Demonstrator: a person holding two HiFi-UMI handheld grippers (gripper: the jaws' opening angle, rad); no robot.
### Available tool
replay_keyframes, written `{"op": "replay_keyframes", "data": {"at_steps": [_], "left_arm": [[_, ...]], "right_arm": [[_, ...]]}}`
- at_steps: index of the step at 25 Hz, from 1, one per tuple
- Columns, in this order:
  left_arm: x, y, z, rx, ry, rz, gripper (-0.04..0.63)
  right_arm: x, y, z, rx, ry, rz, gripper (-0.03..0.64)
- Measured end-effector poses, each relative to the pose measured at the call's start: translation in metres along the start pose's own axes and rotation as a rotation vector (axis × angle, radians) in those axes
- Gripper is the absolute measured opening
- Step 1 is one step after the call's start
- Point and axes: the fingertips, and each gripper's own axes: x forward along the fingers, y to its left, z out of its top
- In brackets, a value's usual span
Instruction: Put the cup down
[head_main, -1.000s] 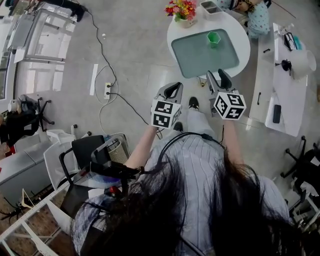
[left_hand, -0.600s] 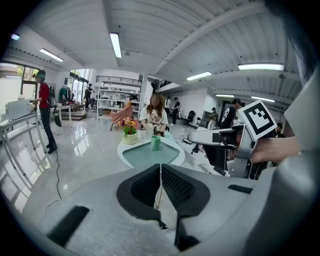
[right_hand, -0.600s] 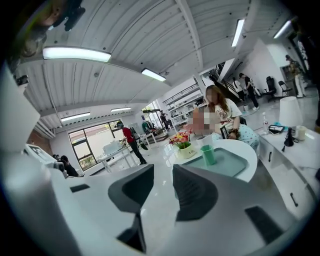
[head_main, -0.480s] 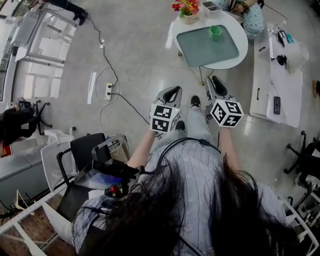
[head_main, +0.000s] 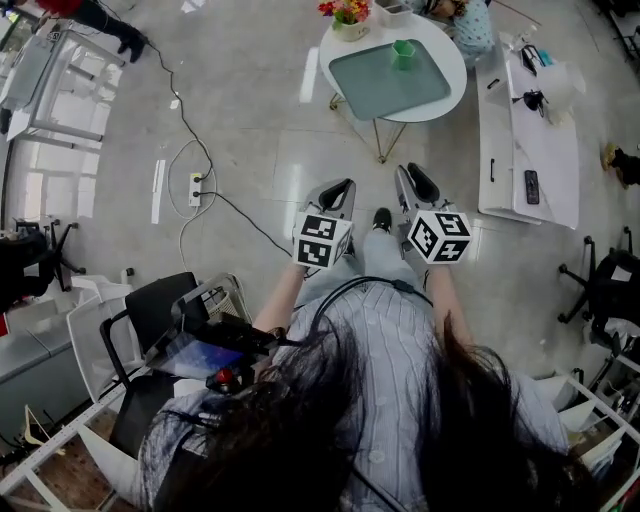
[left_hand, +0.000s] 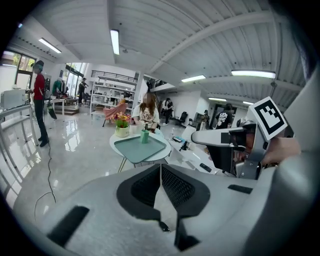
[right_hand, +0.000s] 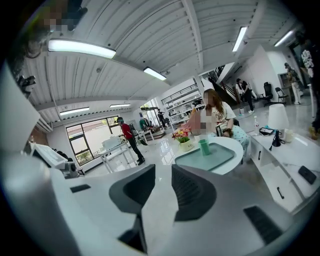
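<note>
The cup (head_main: 403, 52), green and upright, is seen standing on a teal tray (head_main: 375, 90) on the round white bench (head_main: 448, 72) at the far side of the scene, toward the tray's far edge. A pot of flowers (head_main: 346, 16) is set at the bench's far left rim, just beside the tray. The cup is held by neither tool and is well apart from both.

The left gripper (left_hand: 160, 166) is carried near the body, and its jaws are closed together, the dark pads meeting at the tips with nothing between them. The right gripper (right_hand: 163, 172) is held beside it; its jaws have just been closing and are now parted only by a narrow gap, in which nothing is caught.

A long white bench (head_main: 540, 150) is placed to the right of the round one. On the pale floor to the left, a black cable (head_main: 205, 140) is run to a power strip (head_main: 196, 187), and a black chair (head_main: 160, 312) is seen near left.
</note>
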Motion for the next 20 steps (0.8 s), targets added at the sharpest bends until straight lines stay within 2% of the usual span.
{"op": "replay_keyframes", "data": {"at_steps": [11, 20], "left_arm": [[-0.015, 0.000, 0.008, -0.028, -0.043, 0.014, 0.018], [-0.023, -0.058, -0.006, -0.006, -0.040, 0.000, 0.020]], "right_arm": [[-0.016, 0.016, -0.014, -0.013, 0.044, 0.040, 0.109], [-0.082, 0.006, -0.034, 0.015, 0.035, 0.050, 0.101]]}}
